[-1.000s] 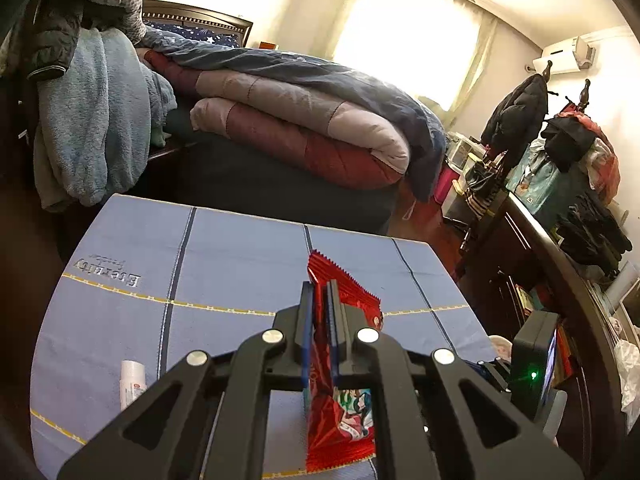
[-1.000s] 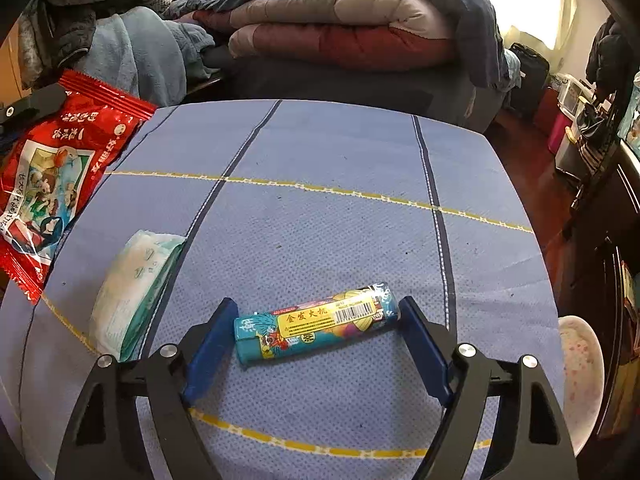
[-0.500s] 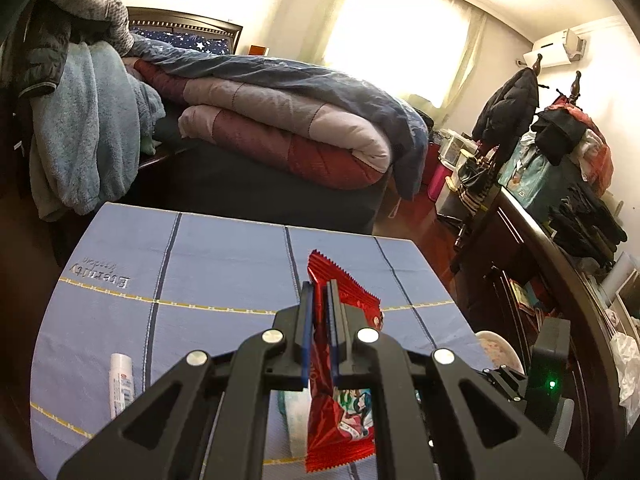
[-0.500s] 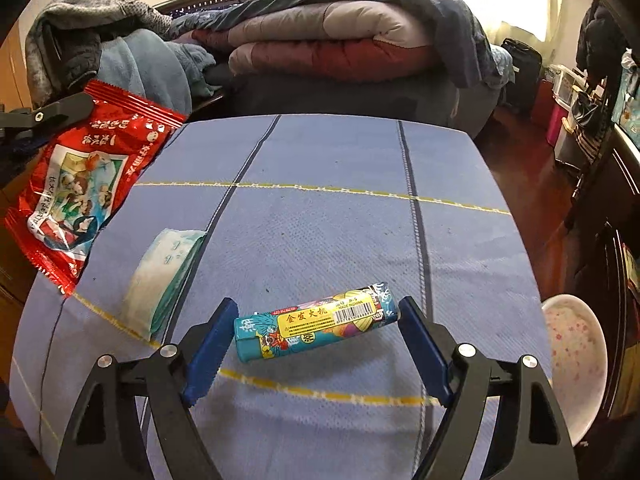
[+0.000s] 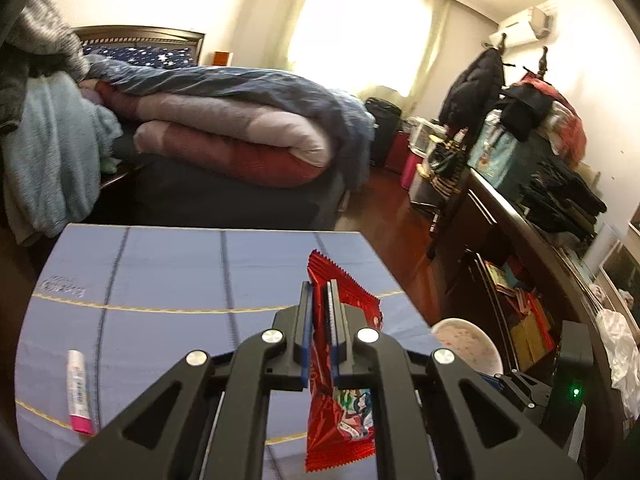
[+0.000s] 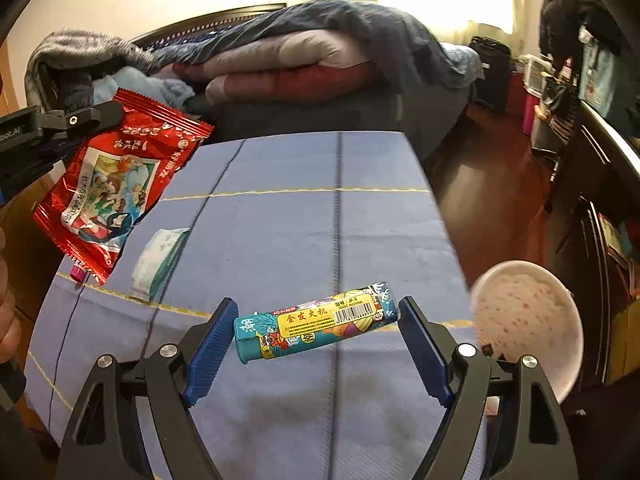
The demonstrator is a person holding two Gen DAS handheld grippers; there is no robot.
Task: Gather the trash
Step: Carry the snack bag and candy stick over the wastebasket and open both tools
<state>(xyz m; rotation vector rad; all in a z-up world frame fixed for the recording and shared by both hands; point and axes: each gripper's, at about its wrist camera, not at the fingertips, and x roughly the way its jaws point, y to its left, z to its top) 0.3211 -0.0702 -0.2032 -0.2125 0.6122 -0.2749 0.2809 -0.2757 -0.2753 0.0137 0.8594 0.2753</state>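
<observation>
The left hand-held gripper (image 5: 320, 304) is clenched on a red snack wrapper (image 5: 340, 412), its blue-lined fingers pressed flat against both faces of the foil. The left wrist view shows the wrapper edge-on only, hanging down between the fingers above the near right part of the bench (image 5: 160, 272). The right wrist view shows its printed face, with a cartoon picture and white characters, held in the air off the bench's left edge.

The right hand-held gripper (image 6: 316, 332) grasps a teal tube-shaped lighter (image 6: 316, 326) by its two ends, one blue pad at each end, the lighter lying crosswise and slightly tilted, raised over the near right part of the bench. Its yellow label and barcode face up. The left wrist view does not show the lighter at all.

On the blue cloth of the bench, a white and pink tube (image 5: 78, 396) lies near the near left corner in the left wrist view; in the right wrist view only its pink end peeps out below the wrapper. A white and green tissue pack (image 6: 160, 260) lies toward the left edge, seen only by the right wrist camera.

A white speckled bin (image 6: 528, 320) stands just off the right edge of the bench, open-topped; both views catch it. A bed (image 5: 224, 136) with folded quilts lies beyond the far edge.
</observation>
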